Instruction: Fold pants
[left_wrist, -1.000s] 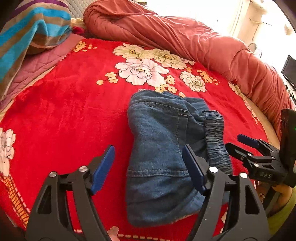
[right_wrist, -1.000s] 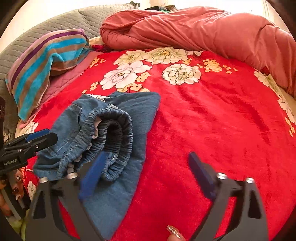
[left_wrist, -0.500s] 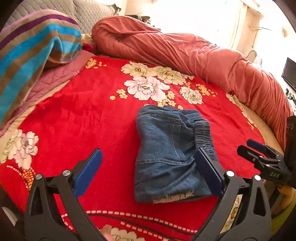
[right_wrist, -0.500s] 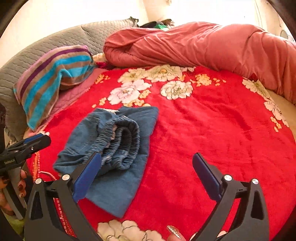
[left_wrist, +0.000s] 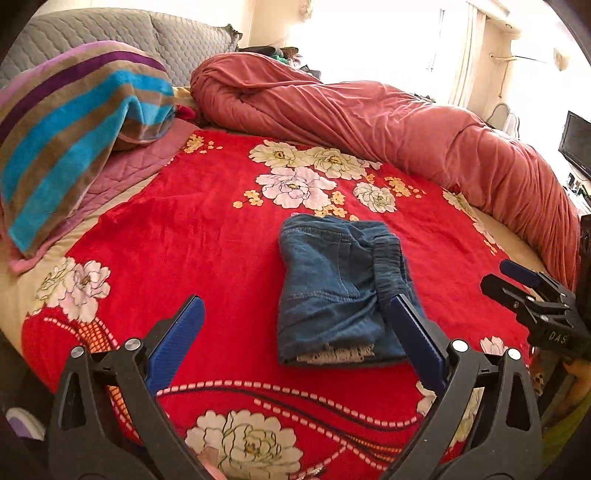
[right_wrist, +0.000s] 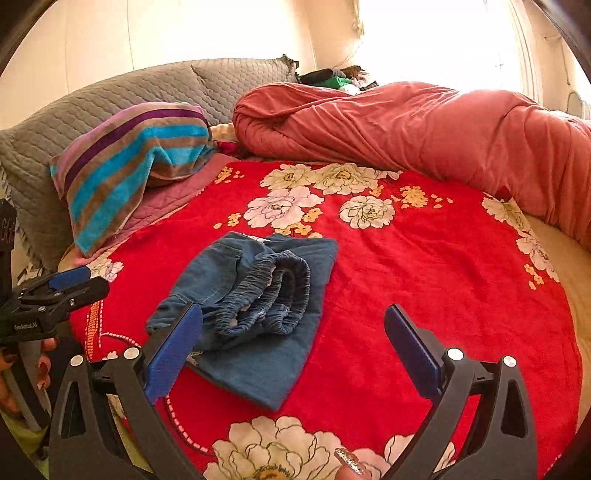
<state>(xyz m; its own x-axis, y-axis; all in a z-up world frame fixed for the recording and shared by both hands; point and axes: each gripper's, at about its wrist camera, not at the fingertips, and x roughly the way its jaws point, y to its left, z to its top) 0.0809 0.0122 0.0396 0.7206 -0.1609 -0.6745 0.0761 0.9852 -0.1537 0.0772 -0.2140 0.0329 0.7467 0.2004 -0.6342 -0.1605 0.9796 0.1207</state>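
Blue-padded left gripper (left_wrist: 295, 325) and right gripper (right_wrist: 293, 334), both spread wide and empty, have drawn back from the folded denim pants (left_wrist: 332, 284) resting mid-red floral blanket (left_wrist: 177, 229), suggesting folding is complete.

Reading "DAS" in pale letters on the right gripper (left_wrist: 524, 284); small print on the left gripper (right_wrist: 74, 284), something like "GenRobot.AI", barely legible.
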